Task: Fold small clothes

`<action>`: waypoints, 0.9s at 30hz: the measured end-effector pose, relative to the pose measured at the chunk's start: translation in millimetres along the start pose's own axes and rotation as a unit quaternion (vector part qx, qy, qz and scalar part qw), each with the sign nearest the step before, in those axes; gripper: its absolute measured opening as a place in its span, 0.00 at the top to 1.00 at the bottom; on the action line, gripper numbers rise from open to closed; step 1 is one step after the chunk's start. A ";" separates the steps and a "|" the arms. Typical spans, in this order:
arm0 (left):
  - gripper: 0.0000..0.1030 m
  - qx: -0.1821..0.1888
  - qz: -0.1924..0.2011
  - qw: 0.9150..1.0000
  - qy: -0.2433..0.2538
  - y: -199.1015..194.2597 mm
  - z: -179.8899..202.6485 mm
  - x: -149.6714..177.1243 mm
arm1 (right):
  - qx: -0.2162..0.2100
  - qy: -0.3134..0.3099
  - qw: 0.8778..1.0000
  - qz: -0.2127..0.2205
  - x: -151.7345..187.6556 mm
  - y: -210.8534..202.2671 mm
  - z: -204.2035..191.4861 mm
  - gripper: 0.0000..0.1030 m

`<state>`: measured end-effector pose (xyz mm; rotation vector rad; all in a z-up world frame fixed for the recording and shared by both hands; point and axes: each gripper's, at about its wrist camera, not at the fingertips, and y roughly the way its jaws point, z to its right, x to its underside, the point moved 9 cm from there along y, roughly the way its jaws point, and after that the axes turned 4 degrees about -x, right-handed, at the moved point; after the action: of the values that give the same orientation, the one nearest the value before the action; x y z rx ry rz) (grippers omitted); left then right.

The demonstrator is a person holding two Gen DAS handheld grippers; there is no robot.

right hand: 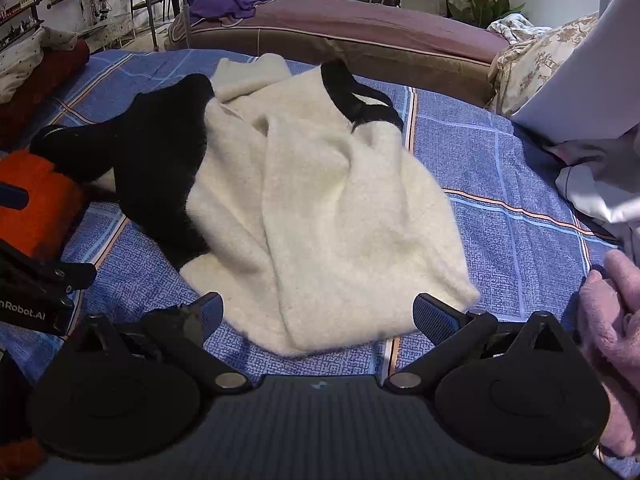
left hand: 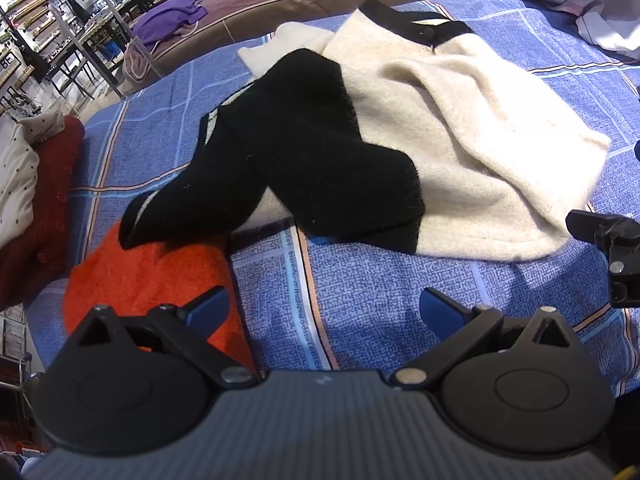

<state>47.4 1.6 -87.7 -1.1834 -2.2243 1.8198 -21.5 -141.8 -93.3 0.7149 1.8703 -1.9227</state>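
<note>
A cream and black fuzzy sweater lies rumpled on the blue plaid bedspread. Its black sleeve is folded across its left half, with the cuff on an orange garment. The black collar points away. My left gripper is open and empty, just short of the sweater's near edge. In the right wrist view the sweater fills the middle. My right gripper is open and empty, its fingers on either side of the near cream hem.
A dark red garment and a dotted white one lie at the left. White fabric lies at the right, a pink garment at the near right. A brown couch with purple cloth stands behind the bed.
</note>
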 end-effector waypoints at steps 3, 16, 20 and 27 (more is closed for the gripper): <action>0.00 0.001 -0.001 1.000 0.002 0.8 0.9 0.7 | -0.001 0.000 1.000 0.000 0.2 0.1 -0.8 0.00; 0.00 0.003 -0.004 1.000 0.004 2.4 1.6 2.3 | -0.002 -0.003 1.000 -0.004 1.1 2.1 -2.8 0.00; 0.00 0.004 -0.005 1.000 0.006 4.0 2.4 3.1 | -0.003 -0.002 1.000 -0.005 1.5 2.8 -2.5 0.00; 0.00 0.005 -0.006 1.000 0.008 7.4 3.4 4.5 | -0.004 -0.002 1.000 -0.007 2.3 4.6 -3.1 0.00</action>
<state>46.4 1.6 -97.0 -1.1759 -2.2068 1.8082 -20.4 -138.8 -98.3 0.6960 1.8847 -1.9233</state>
